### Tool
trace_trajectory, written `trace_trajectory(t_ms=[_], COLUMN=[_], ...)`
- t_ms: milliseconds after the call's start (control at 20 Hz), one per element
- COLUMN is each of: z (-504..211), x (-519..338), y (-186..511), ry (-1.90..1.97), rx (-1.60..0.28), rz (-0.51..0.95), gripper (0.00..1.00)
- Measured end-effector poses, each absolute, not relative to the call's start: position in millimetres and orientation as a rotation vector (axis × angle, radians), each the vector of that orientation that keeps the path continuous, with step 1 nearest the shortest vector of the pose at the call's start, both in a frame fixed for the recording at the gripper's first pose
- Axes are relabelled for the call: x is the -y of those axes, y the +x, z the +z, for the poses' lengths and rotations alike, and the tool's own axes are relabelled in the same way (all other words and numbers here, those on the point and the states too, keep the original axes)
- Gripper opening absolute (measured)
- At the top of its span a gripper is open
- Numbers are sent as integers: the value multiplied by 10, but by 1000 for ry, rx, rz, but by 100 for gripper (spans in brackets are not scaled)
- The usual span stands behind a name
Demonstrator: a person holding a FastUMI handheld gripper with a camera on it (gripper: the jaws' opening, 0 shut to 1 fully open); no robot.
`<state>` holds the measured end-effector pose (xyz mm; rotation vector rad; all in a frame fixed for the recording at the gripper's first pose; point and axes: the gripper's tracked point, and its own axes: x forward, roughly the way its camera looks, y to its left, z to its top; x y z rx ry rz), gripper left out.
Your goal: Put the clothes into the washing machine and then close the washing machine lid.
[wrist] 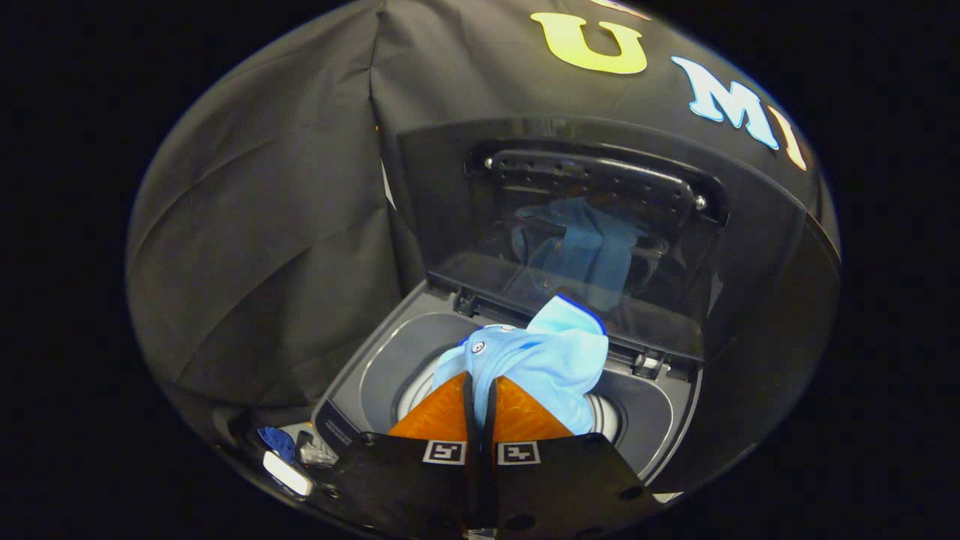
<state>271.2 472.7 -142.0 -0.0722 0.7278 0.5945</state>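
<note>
While pinched almost fully together on a fold of the light blue shirt [544,360], gripper [480,386] poised over the open washing machine [352,375]. Shirt bunched just ahead of the fingers [442,416], hanging above the drum opening [409,390]. Lid [592,225] raised upright behind, glass reflecting the cloth.

The light blue shirt [551,360] hides most of the washing machine drum [420,390]. The hand-held gripper [480,386] fingers meet at the shirt; the fold between them is hidden.
</note>
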Motion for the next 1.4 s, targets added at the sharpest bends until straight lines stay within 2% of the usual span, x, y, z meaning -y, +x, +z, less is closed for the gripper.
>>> trace_trajectory(t_ms=[200,350,500,900,1400], z=[-1522,-1678,-1624,-969,743], x=[-4698,-4683,-4654,-4691,-4654], y=[2686,2580,2587,2634,2977], ry=[-96,-80,-71,2,146], rx=[-736,-836,-814,-731,-462], rz=[591,570,555,599,624], gripper=[2,49,97,97,97])
